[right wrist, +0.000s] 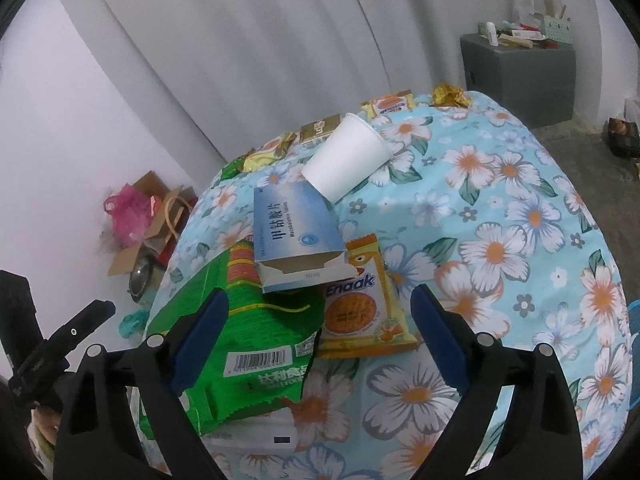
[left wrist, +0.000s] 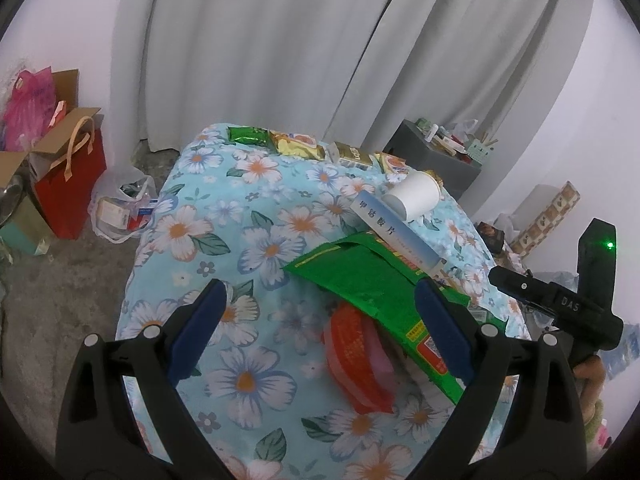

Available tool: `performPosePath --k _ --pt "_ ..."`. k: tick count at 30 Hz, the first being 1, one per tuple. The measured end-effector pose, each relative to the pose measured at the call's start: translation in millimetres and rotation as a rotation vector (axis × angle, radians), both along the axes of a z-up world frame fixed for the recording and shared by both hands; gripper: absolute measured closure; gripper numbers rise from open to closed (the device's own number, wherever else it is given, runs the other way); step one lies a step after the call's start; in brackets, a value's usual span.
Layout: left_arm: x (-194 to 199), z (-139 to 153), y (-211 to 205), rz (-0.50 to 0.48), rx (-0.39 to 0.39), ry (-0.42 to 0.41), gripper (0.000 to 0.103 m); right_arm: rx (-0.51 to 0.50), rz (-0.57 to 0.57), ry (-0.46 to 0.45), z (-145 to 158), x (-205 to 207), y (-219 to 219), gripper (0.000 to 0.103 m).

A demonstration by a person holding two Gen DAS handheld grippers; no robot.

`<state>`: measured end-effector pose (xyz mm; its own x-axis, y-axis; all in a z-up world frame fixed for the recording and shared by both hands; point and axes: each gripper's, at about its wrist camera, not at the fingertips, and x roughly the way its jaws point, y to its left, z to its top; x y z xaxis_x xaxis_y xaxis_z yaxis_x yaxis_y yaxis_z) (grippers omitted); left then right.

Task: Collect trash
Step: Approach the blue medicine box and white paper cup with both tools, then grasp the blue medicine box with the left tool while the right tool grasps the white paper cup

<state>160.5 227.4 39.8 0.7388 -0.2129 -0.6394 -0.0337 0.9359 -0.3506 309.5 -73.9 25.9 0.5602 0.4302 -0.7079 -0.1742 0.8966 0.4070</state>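
Observation:
A table with a floral cloth (left wrist: 200,240) holds a trash pile. In the left wrist view a green wrapper (left wrist: 360,276) lies over a red plastic piece (left wrist: 356,360), with a blue medicine box (left wrist: 396,232) and a tipped white paper cup (left wrist: 412,196) behind. My left gripper (left wrist: 320,296) is open; its right pad overlaps the green wrapper's edge. My right gripper (right wrist: 320,300) is open above the green wrapper (right wrist: 248,344) and a yellow Enaak wrapper (right wrist: 356,316). The blue box (right wrist: 296,232) and the cup (right wrist: 344,160) lie just beyond.
More snack wrappers (left wrist: 304,144) line the table's far edge, and a crumpled gold wrapper (right wrist: 448,94) lies near them. A grey cabinet (right wrist: 520,76) stands by the curtain. On the floor sit a red paper bag (left wrist: 68,184), a filled plastic bag (left wrist: 120,208) and cardboard boxes.

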Motion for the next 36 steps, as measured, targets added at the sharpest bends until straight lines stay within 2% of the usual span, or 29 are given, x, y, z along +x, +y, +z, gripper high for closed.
performPosePath --k 11,19,32,36 --pt "-1 1 7 0.041 0.017 -0.004 0.012 -0.005 -0.011 -0.023 8 -2 -9 0.013" --pt "-8 -1 9 0.063 -0.027 -0.025 0.012 0.035 -0.031 0.020 4 1 -34 0.016" --pt "-12 -14 34 0.085 -0.083 -0.029 0.012 0.144 -0.014 0.105 1 36 -42 0.020" --pt "-2 -8 40 0.055 -0.126 -0.049 0.012 0.228 -0.001 0.156 1 58 -49 0.020"
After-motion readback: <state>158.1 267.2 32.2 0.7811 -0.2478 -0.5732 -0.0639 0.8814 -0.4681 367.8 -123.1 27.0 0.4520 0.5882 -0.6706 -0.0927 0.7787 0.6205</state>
